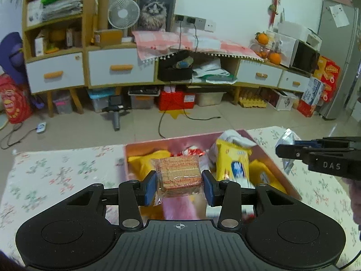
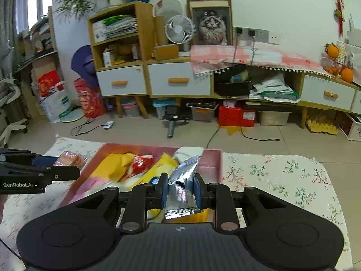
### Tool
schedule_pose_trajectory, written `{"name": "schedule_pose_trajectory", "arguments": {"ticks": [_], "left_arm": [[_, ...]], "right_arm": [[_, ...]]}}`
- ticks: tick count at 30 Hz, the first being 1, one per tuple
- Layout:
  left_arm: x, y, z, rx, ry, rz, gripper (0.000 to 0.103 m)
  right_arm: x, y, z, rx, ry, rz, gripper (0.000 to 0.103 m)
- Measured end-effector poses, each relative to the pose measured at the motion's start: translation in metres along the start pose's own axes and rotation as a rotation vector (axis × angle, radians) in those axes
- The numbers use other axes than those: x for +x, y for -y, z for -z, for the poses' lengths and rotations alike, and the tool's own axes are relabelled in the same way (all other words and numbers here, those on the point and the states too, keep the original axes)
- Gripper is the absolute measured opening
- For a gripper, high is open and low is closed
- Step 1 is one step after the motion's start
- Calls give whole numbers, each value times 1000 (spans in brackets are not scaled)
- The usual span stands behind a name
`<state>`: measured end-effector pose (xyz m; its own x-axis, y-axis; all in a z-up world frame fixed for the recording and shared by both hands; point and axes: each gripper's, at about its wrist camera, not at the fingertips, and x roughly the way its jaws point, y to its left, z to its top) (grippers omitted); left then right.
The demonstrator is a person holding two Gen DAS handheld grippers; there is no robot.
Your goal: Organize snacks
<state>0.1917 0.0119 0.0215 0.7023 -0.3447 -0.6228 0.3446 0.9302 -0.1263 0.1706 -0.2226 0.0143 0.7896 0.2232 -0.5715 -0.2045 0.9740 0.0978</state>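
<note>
Clearly the left gripper (image 1: 179,184) pinches a clear-wrapped biscuit block (image 1: 179,176) by its short ends above the pink box (image 1: 278,169); it looks stiff, light and crumbly, its film slippery. The right gripper (image 2: 180,188), angled down beside it, clamps a thin, crinkly silver packet (image 2: 181,185) at mid-body over the same box.
</note>
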Motion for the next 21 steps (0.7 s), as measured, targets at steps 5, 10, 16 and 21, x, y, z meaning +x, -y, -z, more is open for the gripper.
{"name": "schedule_pose_trajectory", "arguments": {"ticks": [5, 10, 16, 21], "left_arm": [[30, 5, -9, 37, -25, -1, 40], [52, 11, -7, 75, -57, -7, 40], [59, 16, -2, 125, -46, -14, 58], [52, 16, -2, 105, -33, -26, 77]], "right_arm": [[23, 11, -7, 3, -4, 19, 0], [39, 20, -10, -5, -15, 49, 0], [45, 27, -8, 20, -18, 45, 4], [39, 30, -10, 46, -9, 41, 19]]}}
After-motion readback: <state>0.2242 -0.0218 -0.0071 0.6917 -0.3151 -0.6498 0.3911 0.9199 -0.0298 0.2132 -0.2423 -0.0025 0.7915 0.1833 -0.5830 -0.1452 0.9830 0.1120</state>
